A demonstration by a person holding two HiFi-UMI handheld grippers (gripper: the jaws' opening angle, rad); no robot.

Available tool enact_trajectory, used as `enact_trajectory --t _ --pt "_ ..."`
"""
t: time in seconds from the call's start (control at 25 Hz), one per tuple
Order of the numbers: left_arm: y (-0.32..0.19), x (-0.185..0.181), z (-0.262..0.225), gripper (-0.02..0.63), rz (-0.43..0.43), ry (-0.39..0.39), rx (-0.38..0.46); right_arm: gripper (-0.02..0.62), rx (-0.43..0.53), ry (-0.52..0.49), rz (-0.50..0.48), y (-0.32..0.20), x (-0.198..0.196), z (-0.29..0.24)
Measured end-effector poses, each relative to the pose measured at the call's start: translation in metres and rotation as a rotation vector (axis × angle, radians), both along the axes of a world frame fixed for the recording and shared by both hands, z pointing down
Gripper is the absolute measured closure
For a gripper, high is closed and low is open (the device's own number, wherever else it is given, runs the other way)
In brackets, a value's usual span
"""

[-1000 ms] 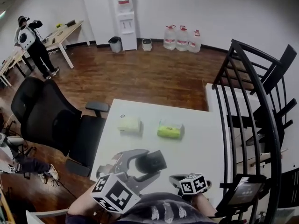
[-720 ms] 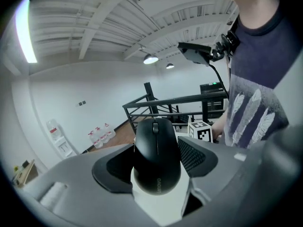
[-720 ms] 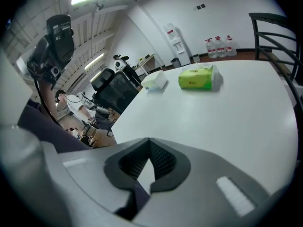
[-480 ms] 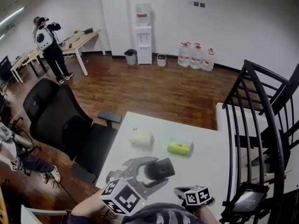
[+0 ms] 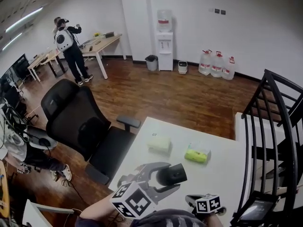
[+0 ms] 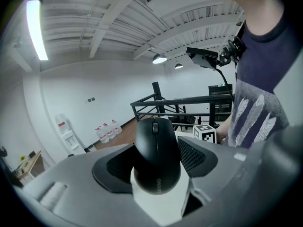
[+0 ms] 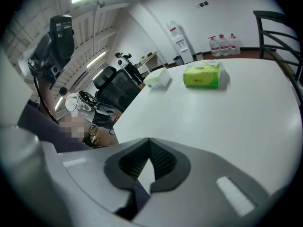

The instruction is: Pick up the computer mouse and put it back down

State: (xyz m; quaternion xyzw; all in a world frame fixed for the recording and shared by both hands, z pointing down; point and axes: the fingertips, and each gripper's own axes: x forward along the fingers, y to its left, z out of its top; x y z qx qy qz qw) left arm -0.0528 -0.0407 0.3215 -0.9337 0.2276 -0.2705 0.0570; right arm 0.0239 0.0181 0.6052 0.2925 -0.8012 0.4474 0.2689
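Observation:
A black computer mouse (image 5: 172, 175) is held off the white table (image 5: 222, 160), low in the head view. My left gripper (image 5: 158, 176) is shut on it, and its marker cube sits below. In the left gripper view the mouse (image 6: 156, 150) fills the gap between the two dark pads (image 6: 193, 155), with its scroll wheel pointing away. My right gripper (image 5: 195, 200) hangs near the table's front edge beside its own marker cube. Its jaws (image 7: 149, 142) meet at the tips with nothing between them.
A pale yellow tissue pack (image 5: 159, 142) and a green one (image 5: 197, 154) lie on the table's far half. A black office chair (image 5: 80, 124) stands to the left and a black railing (image 5: 279, 122) to the right. Far back stand a person (image 5: 67, 44) and several water bottles (image 5: 218, 64).
The head view has swung up and shows more of the room. My left gripper has lifted slightly with the mouse still in it. The right gripper has stayed in place.

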Motion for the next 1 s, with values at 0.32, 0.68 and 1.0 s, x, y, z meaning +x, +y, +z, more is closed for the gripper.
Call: enact_trajectory --t 0.32,0.68,1.0 --pt "0.014 -0.033 0.002 0.302 -0.097 0.023 -0.018 0.592 0.003 -0.001 -0.054 0.007 -0.028 0.008" --pt "0.008 -0.037 -0.011 0.302 -0.098 0.021 0.034 0.592 0.008 -0.002 -0.064 0.004 -0.031 0.005" --pt "-0.009 -0.017 -0.008 0.302 -0.046 0.011 0.029 0.592 0.0 0.012 0.022 0.003 -0.007 0.004"
